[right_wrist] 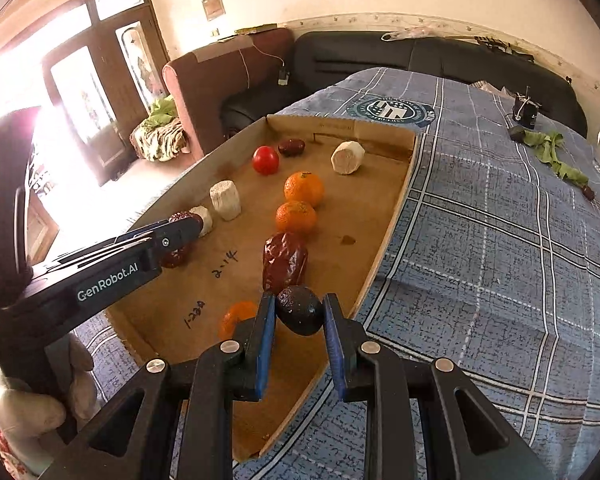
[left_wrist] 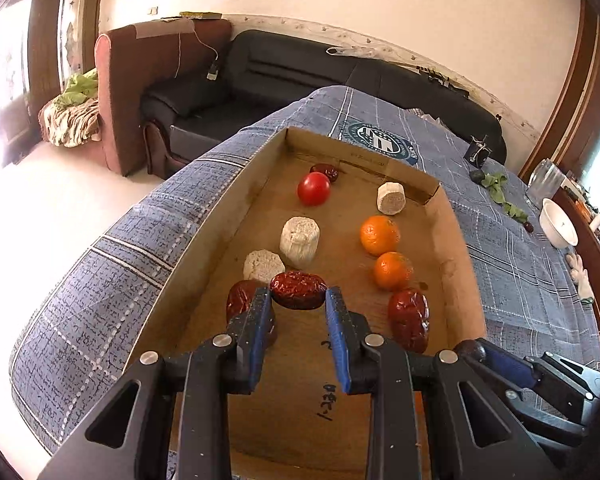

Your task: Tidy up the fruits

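Observation:
A shallow cardboard tray (left_wrist: 236, 200) (right_wrist: 396, 196) lies on a blue plaid cloth. In it are a red tomato (left_wrist: 313, 188) (right_wrist: 265, 160), two oranges (left_wrist: 380, 235) (left_wrist: 393, 271) (right_wrist: 303, 189) (right_wrist: 295, 217), three white cut chunks (left_wrist: 299, 240) (left_wrist: 263, 266) (left_wrist: 390, 198), and several red dates. My left gripper (left_wrist: 299, 300) is shut on a red date (left_wrist: 298, 290) just above the tray floor, with another date (left_wrist: 240, 300) beside it. My right gripper (right_wrist: 299, 307) is shut on a dark avocado (right_wrist: 300, 310) over the tray's near right edge, close to a large date (right_wrist: 285, 258) and an orange piece (right_wrist: 236, 318).
A white bowl (left_wrist: 558, 222), green leaves (left_wrist: 500, 190) (right_wrist: 556, 156) and a glass jar (left_wrist: 544, 180) stand on the cloth at the far right. A black sofa (left_wrist: 260, 76) and a brown armchair (left_wrist: 140, 92) are beyond the table.

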A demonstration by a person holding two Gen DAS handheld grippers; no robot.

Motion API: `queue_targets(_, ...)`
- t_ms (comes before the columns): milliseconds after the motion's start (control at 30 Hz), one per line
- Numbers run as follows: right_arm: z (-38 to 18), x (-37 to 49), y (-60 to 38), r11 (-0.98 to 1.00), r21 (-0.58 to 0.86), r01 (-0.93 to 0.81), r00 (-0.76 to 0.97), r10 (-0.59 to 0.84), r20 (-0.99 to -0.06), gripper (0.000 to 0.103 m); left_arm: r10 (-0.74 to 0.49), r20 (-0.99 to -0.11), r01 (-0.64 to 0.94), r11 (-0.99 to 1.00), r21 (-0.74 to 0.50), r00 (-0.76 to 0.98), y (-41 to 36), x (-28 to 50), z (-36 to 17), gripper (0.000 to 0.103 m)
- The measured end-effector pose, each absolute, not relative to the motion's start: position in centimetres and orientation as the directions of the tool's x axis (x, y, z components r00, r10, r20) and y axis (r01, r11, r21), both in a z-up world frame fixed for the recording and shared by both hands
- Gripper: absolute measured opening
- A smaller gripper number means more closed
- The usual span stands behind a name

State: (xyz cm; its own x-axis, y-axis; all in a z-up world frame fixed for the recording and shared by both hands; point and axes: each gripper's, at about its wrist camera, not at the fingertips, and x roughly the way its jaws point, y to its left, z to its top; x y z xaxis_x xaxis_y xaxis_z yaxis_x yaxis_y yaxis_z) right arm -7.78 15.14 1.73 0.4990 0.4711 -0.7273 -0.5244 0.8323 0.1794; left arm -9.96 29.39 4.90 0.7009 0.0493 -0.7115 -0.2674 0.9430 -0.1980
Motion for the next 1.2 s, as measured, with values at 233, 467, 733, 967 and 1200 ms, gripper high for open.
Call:
queue_targets(233,1.6,-8.1,15.6,0.835,0.148,-0.53,0.516,0.456,-0.725,0.027,0.053,-0.711,-0.286,0.935,-0.212,0.701,29.8,-10.2,5.0,0.032)
queue_targets(467,1.4,-8.0,15.6,0.836,0.143,-0.529,0.519,0.453,-0.725,0.027,0.051,-0.712,-0.29,0.932,-0.218,0.701,29.7,-10.4,5.3,0.052)
queue_targets(733,1.9,-8.1,15.1,0.836,0.163,-0.524,0.527,0.469,-0.709,0.037,0.078,-0.683,-0.284,0.939,-0.194,0.726,29.0,-11.3,6.7,0.074)
queue_targets(967,2.7,-8.6,13.9,0.84,0.185,-0.511,0.546,0.483,-0.684,0.047,0.098,-0.676,-0.292,0.94,-0.179,0.73,28.6,-12.0,7.5,0.075)
queue_targets(1200,3.0,-9.3,11.9,0.85,0.225,-0.476,0.563,0.491,-0.665,0.059,0.136,-0.66,-0.296,0.945,-0.138,0.739,27.2,-13.0,8.6,0.077)
